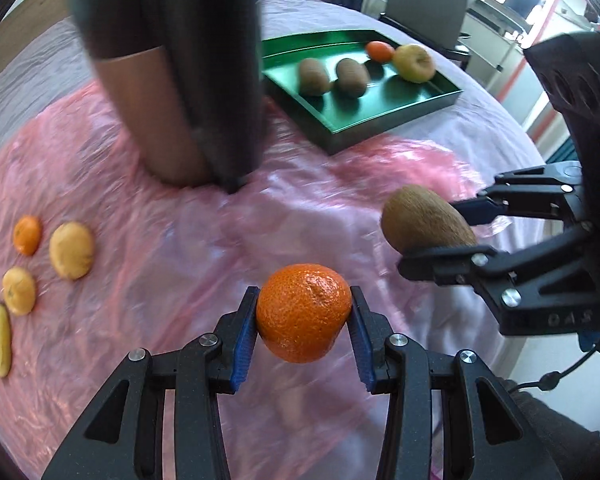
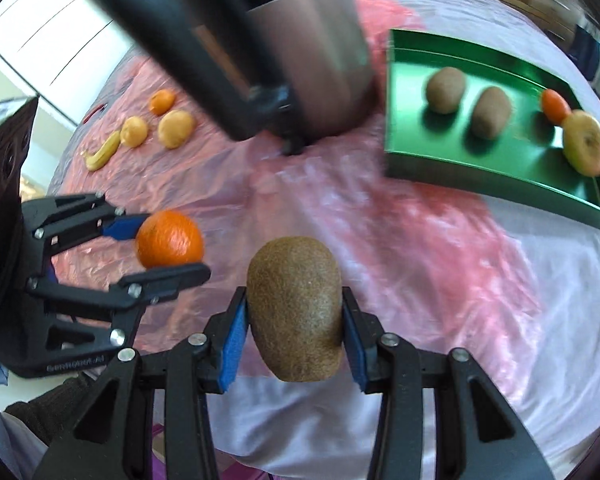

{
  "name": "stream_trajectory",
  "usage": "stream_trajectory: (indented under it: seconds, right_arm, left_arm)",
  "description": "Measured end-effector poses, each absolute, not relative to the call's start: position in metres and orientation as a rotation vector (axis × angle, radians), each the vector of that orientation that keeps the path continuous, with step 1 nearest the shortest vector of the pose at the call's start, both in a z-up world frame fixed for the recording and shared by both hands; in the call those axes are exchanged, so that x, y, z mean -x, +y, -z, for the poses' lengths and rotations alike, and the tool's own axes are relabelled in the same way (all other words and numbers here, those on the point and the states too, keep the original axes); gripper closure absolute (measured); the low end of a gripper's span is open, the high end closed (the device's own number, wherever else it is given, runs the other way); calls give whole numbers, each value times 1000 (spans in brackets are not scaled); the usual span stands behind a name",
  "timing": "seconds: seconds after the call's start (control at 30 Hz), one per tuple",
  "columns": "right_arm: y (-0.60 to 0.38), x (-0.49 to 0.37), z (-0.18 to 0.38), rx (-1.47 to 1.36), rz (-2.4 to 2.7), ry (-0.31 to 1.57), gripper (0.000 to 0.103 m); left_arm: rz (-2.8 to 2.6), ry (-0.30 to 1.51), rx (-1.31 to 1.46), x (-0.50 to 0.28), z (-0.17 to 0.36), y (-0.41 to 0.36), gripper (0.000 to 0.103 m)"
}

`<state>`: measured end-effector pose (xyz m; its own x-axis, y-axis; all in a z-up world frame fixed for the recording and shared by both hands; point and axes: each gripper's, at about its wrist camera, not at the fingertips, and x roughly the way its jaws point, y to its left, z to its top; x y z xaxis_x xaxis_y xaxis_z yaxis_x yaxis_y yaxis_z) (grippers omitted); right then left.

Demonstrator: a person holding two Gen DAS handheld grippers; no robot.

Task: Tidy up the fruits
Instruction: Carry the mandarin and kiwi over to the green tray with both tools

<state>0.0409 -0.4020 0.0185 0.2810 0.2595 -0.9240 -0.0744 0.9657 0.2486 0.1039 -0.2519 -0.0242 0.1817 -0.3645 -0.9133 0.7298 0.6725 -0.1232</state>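
1. A round tabletop (image 1: 440, 136) draped in pale cloth with a crinkled pink plastic sheet (image 1: 180, 240) over its middle; office furniture sits blurred in the background.
2. Left tongs (image 1: 304, 320) are clenched on a mandarin (image 1: 303, 312), blue pads pressing both its sides; it's held up off the sheet.
3. Right tongs (image 2: 296, 320) are clamped on a kiwi (image 2: 295, 308), gripped across its width and also clear of the surface; from the left wrist view the two held fruits hang near each other, apart.
4. The green tray (image 1: 364, 120) sits on the far side; inside lie two kiwis (image 1: 314, 76) side by side, a small mandarin in the tray (image 1: 380, 51) and an apple (image 1: 414, 63) touching it.
5. A metal kettle with a black handle (image 2: 312, 72) stands just beside the tray.
6. Off to the left, loose fruit on the sheet: a small orange one (image 1: 27, 235), two yellowish round ones (image 1: 71, 250), and a banana (image 1: 1, 342) nearest the edge.
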Motion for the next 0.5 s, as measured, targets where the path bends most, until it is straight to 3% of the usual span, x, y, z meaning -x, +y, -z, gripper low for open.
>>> stream_trajectory:
  seconds: [0.5]
  right_arm:
    - [-537, -94, -45, -188, -17, 1087, 103]
  left_arm:
    - [875, 1031, -282, -139, -8, -380, 65]
